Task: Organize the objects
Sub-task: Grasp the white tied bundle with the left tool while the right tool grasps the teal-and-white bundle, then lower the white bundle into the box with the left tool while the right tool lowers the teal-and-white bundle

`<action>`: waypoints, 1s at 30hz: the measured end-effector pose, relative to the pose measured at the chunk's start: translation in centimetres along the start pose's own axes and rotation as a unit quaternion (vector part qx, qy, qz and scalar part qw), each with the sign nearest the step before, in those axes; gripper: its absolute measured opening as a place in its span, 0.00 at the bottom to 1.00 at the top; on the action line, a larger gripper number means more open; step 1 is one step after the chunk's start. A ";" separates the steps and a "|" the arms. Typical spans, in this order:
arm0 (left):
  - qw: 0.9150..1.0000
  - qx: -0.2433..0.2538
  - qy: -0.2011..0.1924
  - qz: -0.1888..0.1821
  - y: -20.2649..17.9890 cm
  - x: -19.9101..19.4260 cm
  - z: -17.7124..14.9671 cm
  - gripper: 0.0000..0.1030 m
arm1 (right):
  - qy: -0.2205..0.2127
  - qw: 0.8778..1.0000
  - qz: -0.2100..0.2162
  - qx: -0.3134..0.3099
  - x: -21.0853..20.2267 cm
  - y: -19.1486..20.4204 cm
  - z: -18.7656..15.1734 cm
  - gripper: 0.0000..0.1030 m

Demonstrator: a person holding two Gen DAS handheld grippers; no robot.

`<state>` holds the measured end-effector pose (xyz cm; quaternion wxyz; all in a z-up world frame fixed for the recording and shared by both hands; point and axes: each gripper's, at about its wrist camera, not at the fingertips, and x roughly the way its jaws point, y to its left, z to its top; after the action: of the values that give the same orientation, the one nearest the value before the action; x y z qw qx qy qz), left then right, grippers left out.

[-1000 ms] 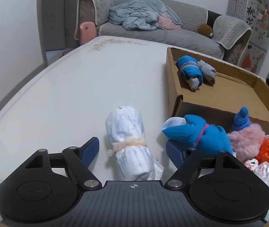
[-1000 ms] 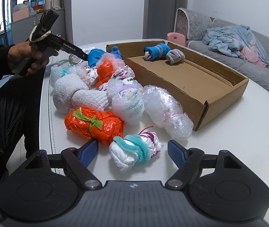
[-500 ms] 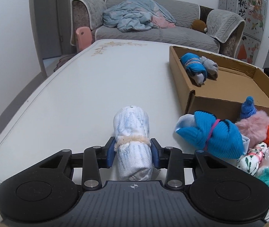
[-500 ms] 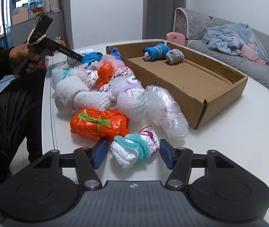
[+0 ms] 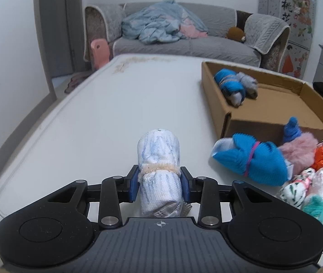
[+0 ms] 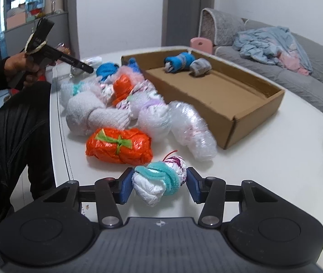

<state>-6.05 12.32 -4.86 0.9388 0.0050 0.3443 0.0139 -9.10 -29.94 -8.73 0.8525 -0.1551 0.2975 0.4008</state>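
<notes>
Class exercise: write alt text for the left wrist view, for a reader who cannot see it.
The left gripper is shut on a white-and-blue rolled cloth bundle on a white table. To the right lie colourful bundles and a cardboard box holding two rolls.

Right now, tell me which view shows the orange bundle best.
The right wrist view: the orange bundle lies whole and close on the table, green tie facing the camera, just beyond the right gripper. The left wrist view shows no sure sign of it; the orange patch there may be another bundle.
</notes>
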 end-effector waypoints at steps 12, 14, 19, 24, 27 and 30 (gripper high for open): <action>0.997 0.038 -0.055 -0.034 -2.1 -1.8 6.2 0.41 | -0.070 0.997 -0.025 0.001 -1.9 -1.7 6.2 0.44; 0.996 0.048 -0.062 -0.046 -3.0 -1.7 7.7 0.41 | -0.084 0.996 -0.024 0.003 -1.7 -2.3 7.8 0.44; 0.992 0.074 -0.073 -0.076 -5.9 -0.5 11.2 0.41 | -0.095 0.995 -0.028 0.004 0.7 -3.9 12.1 0.45; 0.987 0.097 -0.075 -0.101 -8.8 1.4 13.6 0.41 | -0.101 0.995 -0.016 0.008 4.5 -5.4 16.6 0.45; 0.986 0.108 -0.068 -0.111 -10.1 3.2 14.1 0.41 | -0.099 0.995 -0.008 0.009 7.1 -5.9 18.3 0.45; 0.986 0.102 -0.047 -0.124 -10.4 5.2 14.0 0.41 | -0.086 0.996 0.002 0.007 9.6 -6.3 19.1 0.45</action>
<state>7.24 2.06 2.29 0.9428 0.0585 0.2977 -0.1384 7.96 -18.62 0.18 0.8754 -0.1134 0.2260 0.4119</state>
